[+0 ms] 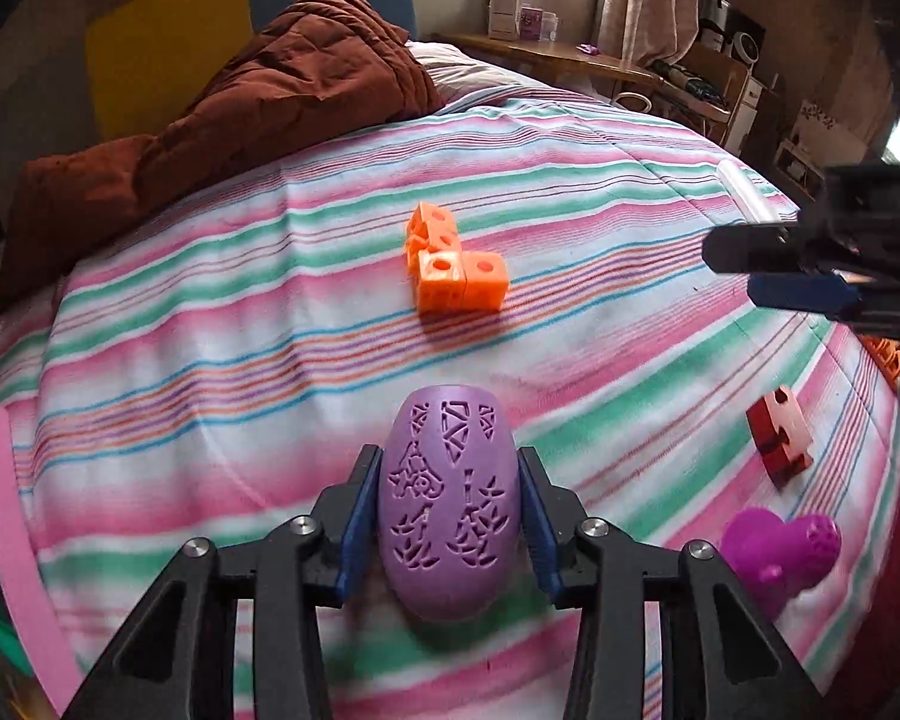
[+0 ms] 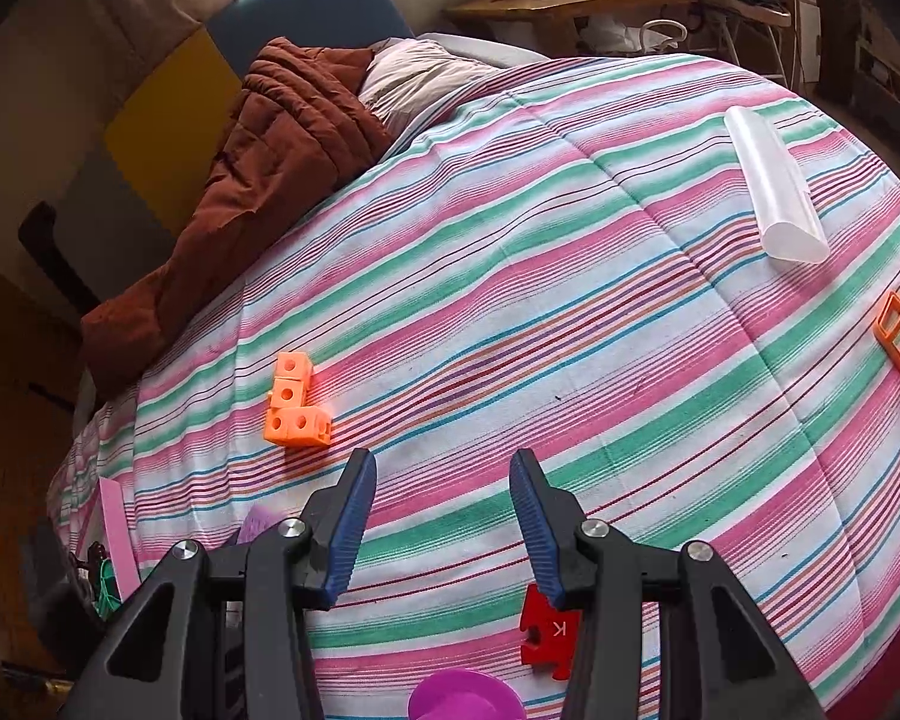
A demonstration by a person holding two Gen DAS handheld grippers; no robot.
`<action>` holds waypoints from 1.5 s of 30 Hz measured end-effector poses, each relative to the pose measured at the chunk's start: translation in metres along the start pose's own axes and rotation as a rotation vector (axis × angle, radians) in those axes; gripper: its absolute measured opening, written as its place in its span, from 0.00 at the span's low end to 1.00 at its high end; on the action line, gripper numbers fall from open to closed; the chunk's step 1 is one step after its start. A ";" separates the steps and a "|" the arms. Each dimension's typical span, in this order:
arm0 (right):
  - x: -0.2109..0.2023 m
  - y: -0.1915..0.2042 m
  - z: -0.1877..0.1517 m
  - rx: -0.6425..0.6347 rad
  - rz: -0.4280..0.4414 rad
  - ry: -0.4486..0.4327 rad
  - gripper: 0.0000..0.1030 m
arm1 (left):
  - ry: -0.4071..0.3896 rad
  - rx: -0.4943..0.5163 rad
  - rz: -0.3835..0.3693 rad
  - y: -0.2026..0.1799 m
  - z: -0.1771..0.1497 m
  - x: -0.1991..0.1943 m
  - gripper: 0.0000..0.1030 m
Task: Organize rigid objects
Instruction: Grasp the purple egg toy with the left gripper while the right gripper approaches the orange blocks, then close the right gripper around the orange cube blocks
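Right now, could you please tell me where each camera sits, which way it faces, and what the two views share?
Left wrist: on the left gripper, looking forward across the striped bedspread; its jaws clamp the purple egg, and the right gripper enters at right.
Right wrist: on the right gripper, above the same bedspread facing the headboard; its jaws are open and hold nothing.
Shared: orange cube block, red puzzle piece, brown blanket.

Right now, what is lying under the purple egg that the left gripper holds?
Only the striped bedcover shows around the purple egg, clamped in the left gripper. The spot directly beneath is hidden by the egg itself.
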State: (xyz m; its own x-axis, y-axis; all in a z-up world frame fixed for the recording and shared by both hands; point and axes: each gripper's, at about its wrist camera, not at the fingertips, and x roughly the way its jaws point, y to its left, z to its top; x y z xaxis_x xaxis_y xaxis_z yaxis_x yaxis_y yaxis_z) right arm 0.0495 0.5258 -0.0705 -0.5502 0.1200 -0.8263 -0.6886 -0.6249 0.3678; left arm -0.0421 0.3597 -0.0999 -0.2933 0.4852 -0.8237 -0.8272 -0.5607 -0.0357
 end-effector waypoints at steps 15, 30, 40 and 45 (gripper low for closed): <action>0.023 0.026 -0.016 -0.149 -0.006 0.103 0.45 | -0.089 0.005 0.075 -0.009 -0.086 -0.056 0.43; 0.036 0.062 -0.025 -0.295 0.040 0.169 0.45 | -0.156 0.015 0.056 -0.005 -0.092 -0.053 0.43; 0.072 0.102 0.023 -0.377 0.028 0.160 0.45 | -0.171 0.005 0.048 -0.004 -0.097 -0.055 0.43; 0.102 0.117 0.040 -0.395 -0.008 0.188 0.45 | -0.174 0.002 0.045 -0.003 -0.098 -0.056 0.43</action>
State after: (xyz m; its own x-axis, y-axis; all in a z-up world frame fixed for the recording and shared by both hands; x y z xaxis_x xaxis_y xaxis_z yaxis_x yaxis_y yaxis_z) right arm -0.1064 0.4955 -0.0948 -0.4246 0.0060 -0.9054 -0.4392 -0.8758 0.2002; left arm 0.0236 0.2687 -0.1093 -0.4086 0.5685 -0.7140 -0.8122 -0.5834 0.0002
